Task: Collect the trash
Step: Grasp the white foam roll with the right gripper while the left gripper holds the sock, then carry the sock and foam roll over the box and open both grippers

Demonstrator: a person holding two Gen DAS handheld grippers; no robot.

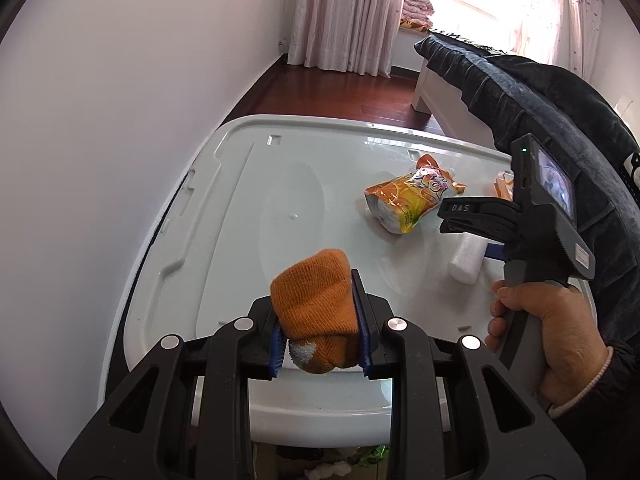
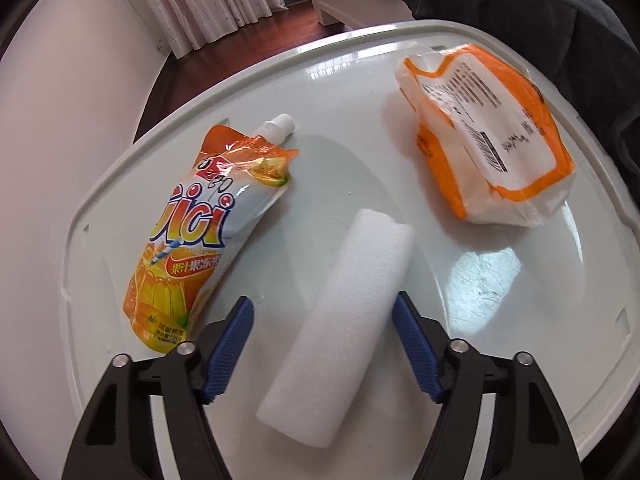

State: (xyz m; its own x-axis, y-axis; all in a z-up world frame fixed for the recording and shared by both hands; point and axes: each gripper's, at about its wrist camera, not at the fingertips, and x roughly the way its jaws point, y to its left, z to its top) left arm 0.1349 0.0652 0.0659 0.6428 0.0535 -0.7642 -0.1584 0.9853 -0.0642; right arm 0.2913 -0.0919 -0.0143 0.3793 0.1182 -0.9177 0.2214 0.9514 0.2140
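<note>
The white foam cylinder point(image 2: 340, 312) lies on the glossy white plastic desk point(image 2: 520, 280) directly between the two blue-padded fingers of the right tool point(image 2: 323, 334), its long axis running forward and slightly to the right along the line the tool points, so the fingers straddle its width near the middle and near end. The right tool stands partly open: there is a clear gap between the left pad and the foam, while the right pad sits just beside it, and I cannot tell whether it touches; nothing is gripped yet. The right hand point(image 1: 548, 332) is plainly the nearer one to this piece, and I judge the coming move to be a squeeze across the short axis followed by a lift. The foam looks soft, matte and lightweight, with one cleanly cut end toward the camera, so it should compress a little under the pads. To its left lies an orange and yellow spouted jelly drink pouch point(image 2: 192, 240), crumpled and flat; farther off to the right lies a second orange-bordered white pouch point(image 2: 492, 136), printed back upward. The left tool point(image 1: 320, 320) is closed tight on an orange knitted sock point(image 1: 316, 312), held above the desk's near edge, well apart from the foam.
</note>
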